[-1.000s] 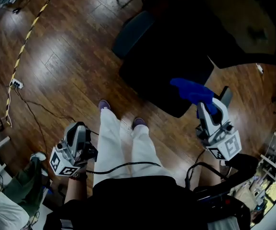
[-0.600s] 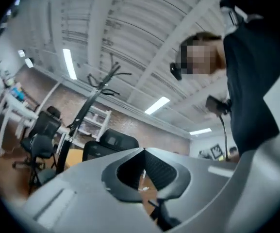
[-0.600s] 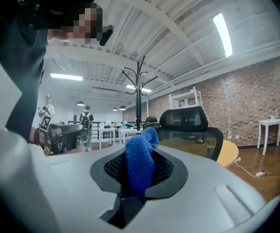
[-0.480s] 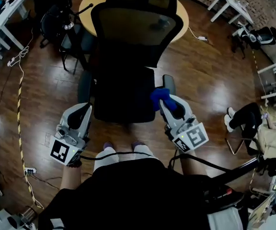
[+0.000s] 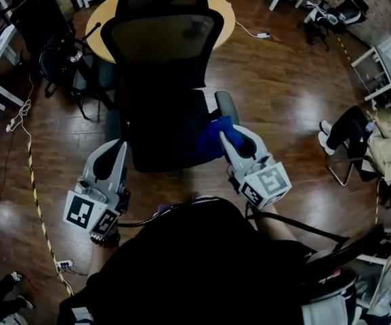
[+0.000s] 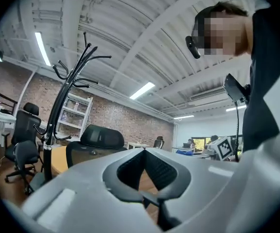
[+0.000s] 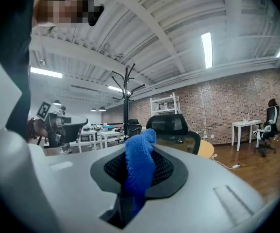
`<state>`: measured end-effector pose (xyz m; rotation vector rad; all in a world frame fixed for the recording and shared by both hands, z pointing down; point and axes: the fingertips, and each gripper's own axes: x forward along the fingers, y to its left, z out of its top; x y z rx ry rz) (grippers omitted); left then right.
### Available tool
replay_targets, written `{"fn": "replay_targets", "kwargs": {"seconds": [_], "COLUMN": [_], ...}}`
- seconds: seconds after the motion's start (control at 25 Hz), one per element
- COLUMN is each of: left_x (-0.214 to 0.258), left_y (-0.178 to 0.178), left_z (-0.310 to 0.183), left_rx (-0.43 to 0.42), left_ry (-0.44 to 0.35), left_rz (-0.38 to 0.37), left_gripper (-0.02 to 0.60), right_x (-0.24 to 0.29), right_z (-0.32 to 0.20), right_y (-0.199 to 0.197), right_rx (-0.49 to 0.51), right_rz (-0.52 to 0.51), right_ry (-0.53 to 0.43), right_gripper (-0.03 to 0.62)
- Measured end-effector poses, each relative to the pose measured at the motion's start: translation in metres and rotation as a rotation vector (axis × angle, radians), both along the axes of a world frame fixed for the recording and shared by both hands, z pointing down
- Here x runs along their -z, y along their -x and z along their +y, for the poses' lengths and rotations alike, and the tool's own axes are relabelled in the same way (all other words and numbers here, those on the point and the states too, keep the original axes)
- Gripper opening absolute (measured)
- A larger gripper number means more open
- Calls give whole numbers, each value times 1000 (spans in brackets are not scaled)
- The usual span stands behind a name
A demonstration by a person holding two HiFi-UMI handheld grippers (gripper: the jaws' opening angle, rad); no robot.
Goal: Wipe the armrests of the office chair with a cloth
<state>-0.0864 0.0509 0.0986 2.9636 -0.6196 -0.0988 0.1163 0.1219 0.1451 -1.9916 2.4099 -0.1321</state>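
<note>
A black office chair (image 5: 162,53) with a mesh back faces me in the head view, its seat (image 5: 161,137) just ahead of both grippers. Its right armrest (image 5: 225,104) and left armrest (image 5: 112,123) flank the seat. My right gripper (image 5: 229,131) is shut on a blue cloth (image 5: 212,137), which hangs over the seat's right edge, just short of the right armrest. In the right gripper view the cloth (image 7: 139,171) stands up between the jaws of that gripper (image 7: 140,149). My left gripper (image 5: 114,149) hovers by the left armrest, shut and holding nothing (image 6: 144,152).
A round wooden table (image 5: 226,15) stands behind the chair. Dark chairs (image 5: 59,56) and white desks sit at the left. A person (image 5: 358,137) sits at the right. Striped tape (image 5: 36,195) and a power strip (image 5: 63,265) lie on the wood floor. A coat rack (image 6: 62,106) stands nearby.
The head view swung up from the floor to face the chair. Both grippers came forward to the seat's sides; the right one carried the cloth towards the right armrest.
</note>
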Motion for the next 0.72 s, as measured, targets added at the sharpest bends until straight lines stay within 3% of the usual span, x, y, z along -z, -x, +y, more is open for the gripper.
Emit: {"fn": "replay_targets", "kwargs": {"seconds": [0.24, 0.48, 0.72], "left_x": [7, 13, -1], "left_y": [-14, -30, -20], "left_z": [3, 34, 32], "left_rx": [14, -89, -65], "left_ry": [-55, -106, -59], "left_rz": [-2, 46, 26], "left_gripper": [5, 5, 5], "right_x": [7, 33, 32], "right_z": [13, 7, 14], "right_y": [-20, 6, 16], "right_rx": [-47, 38, 52], "right_rz": [26, 84, 100], "right_ry": [-40, -130, -146], "right_gripper": [63, 63, 63]}}
